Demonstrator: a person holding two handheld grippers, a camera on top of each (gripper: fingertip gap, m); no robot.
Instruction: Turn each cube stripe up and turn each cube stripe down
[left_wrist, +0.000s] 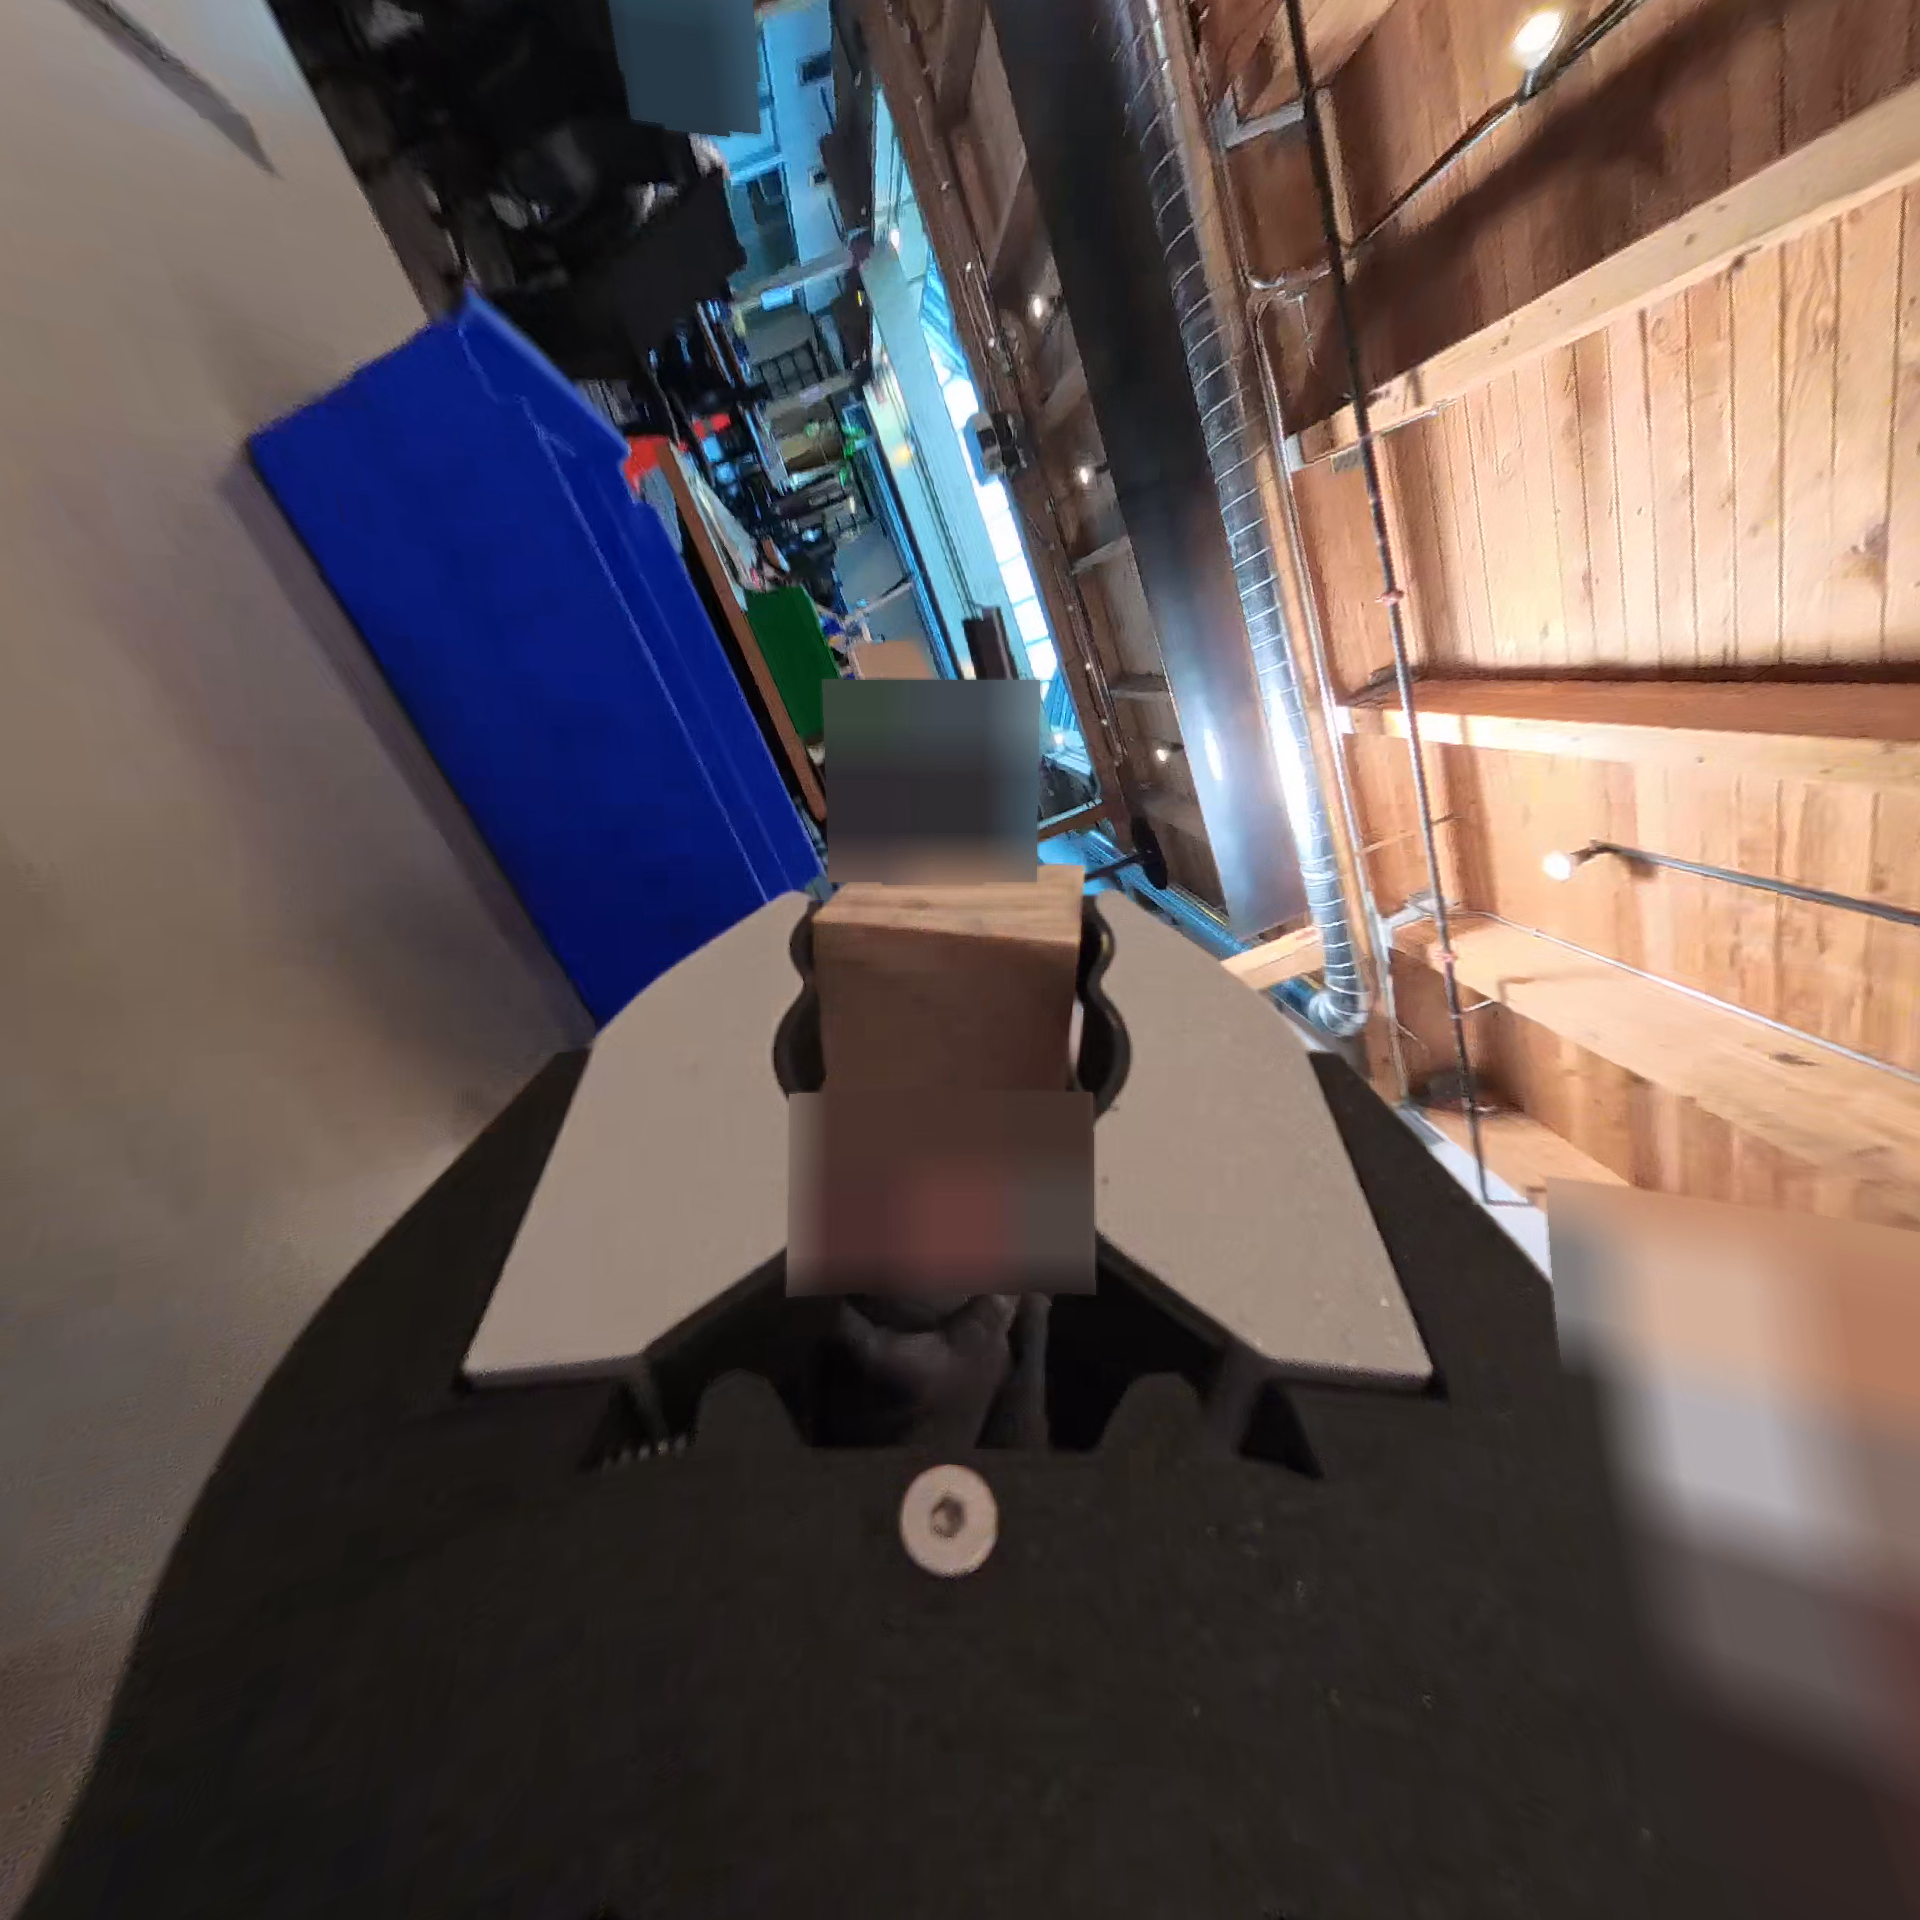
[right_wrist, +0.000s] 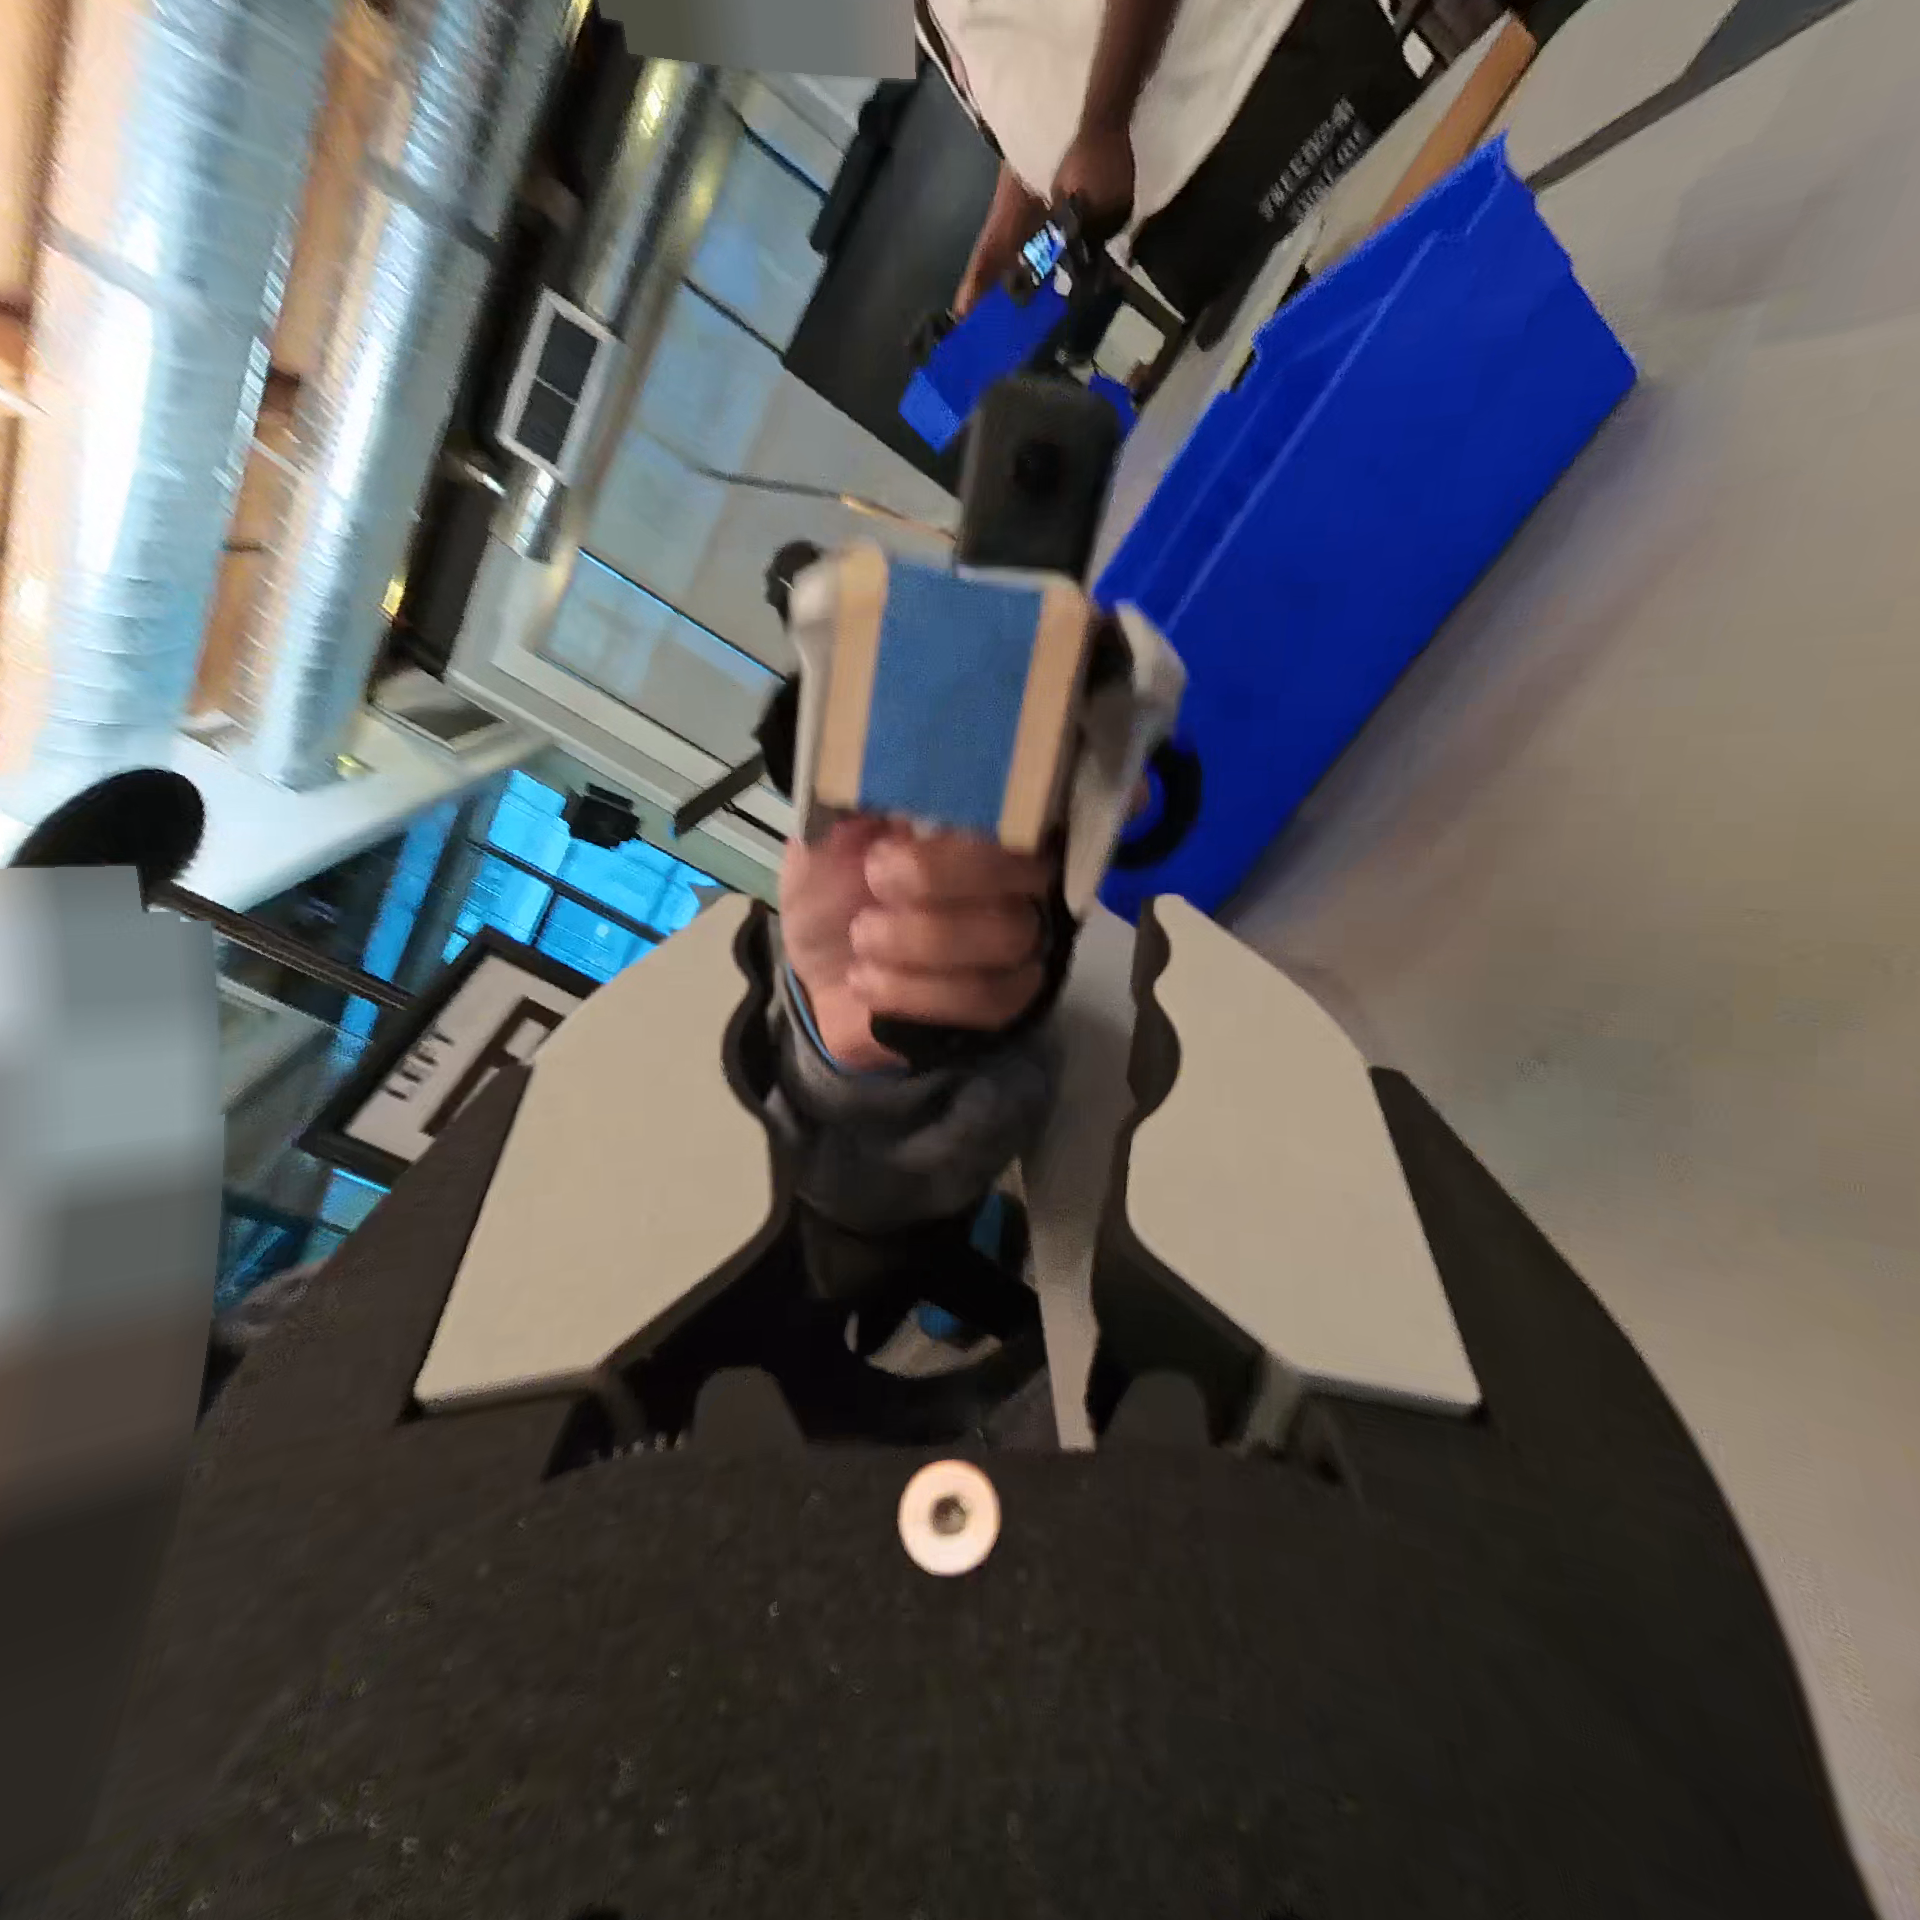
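The left gripper (left_wrist: 940, 987) clamps a wooden cube (left_wrist: 940, 997) in the air, clear of the tabletop (right_wrist: 1714, 935), its blue stripe (right_wrist: 951, 707) facing the empty, wide-open right gripper (right_wrist: 951, 997), probably for a mid-air regrasp to flip it beside the blue bin (right_wrist: 1351, 520)

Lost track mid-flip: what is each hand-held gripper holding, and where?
Left hand-held gripper clamps the wooden cube by two opposite side faces. Right hand-held gripper holds nothing.

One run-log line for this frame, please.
left gripper: shut on wooden cube with blue stripe, held aloft | right gripper: open, empty | blue plastic bin: on table
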